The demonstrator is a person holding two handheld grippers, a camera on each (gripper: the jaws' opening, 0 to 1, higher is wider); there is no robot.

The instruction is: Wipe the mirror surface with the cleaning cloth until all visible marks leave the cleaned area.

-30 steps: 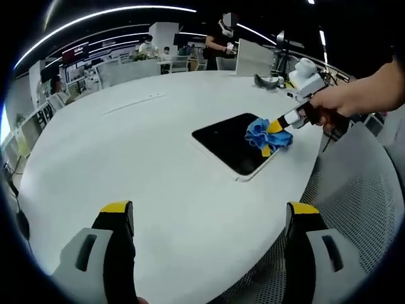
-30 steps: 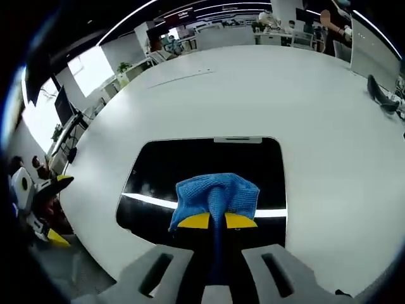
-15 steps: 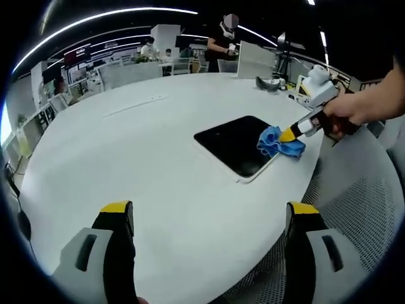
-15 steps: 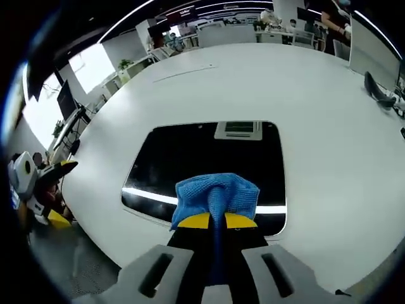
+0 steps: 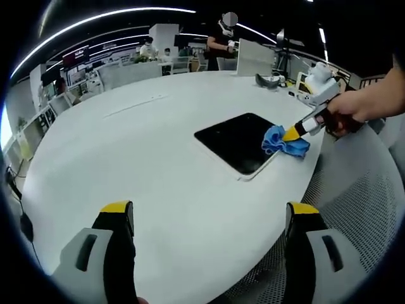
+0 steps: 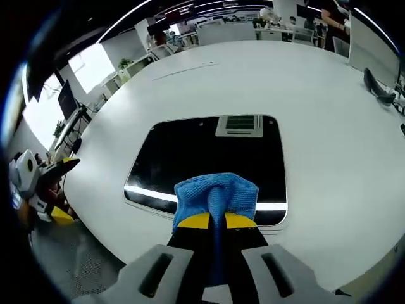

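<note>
Cloth (image 6: 216, 196) is sitting bunched in our right gripper (image 6: 217, 220), whose two yellow-tipped jaws are pinching narrow on it, and we are pressing that one blue cleaning cloth onto the near edge of the single mirror (image 6: 209, 161). In the right gripper view we are looking across the dark, rounded mirror lying flat on the white table (image 6: 304, 114); it is reflecting one bright ceiling strip just beyond the cloth and one square ceiling panel near its far edge. We are seeing no clear marks on the glass from here, though the reflections are making that hard to judge. In the left gripper view we are watching the same scene from the side: the right gripper (image 5: 292, 133), held in a hand (image 5: 345, 115), is holding the cloth (image 5: 285, 140) at the mirror's (image 5: 237, 140) corner nearest the table edge (image 5: 126, 158). Our left gripper (image 5: 209, 218) is hanging well apart from the mirror, its two jaws standing wide with nothing between them. One dark object (image 6: 383, 90) is lying on the far side of the table, too small to identify.
</note>
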